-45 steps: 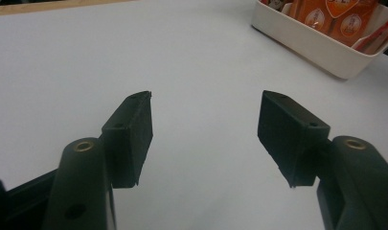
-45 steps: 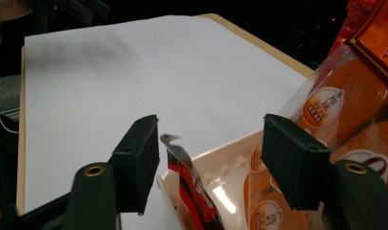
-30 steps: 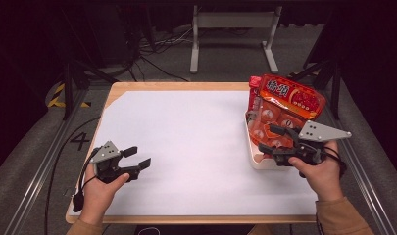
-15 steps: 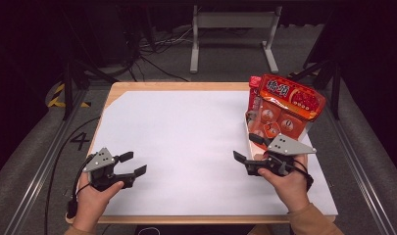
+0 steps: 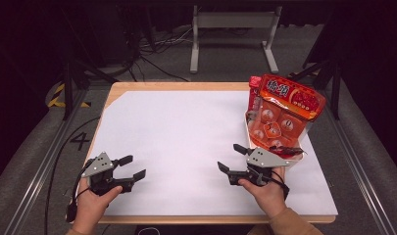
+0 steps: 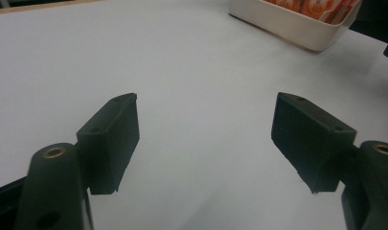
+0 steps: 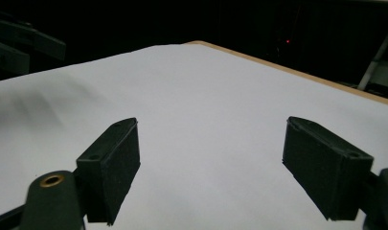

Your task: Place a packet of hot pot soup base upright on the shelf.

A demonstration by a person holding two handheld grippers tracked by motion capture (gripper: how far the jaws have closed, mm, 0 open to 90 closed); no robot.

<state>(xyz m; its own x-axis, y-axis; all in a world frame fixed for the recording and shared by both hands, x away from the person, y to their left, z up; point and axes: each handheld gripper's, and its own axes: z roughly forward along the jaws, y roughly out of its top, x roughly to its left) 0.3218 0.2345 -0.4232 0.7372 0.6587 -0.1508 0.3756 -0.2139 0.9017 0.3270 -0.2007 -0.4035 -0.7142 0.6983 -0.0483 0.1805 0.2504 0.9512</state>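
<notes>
I see the snack bag (image 5: 284, 115), red and orange with round pieces showing through its clear front, standing on end in the white tray (image 5: 250, 134) at the right edge of my surface (image 5: 186, 132), long axis up and leaning back to the right. My right tongs (image 5: 229, 157) sit near the tray, jaws wide with nothing between them and just opened further. My left tongs (image 5: 132, 166) hover at the near left, well apart from the bag, wide and bare.
</notes>
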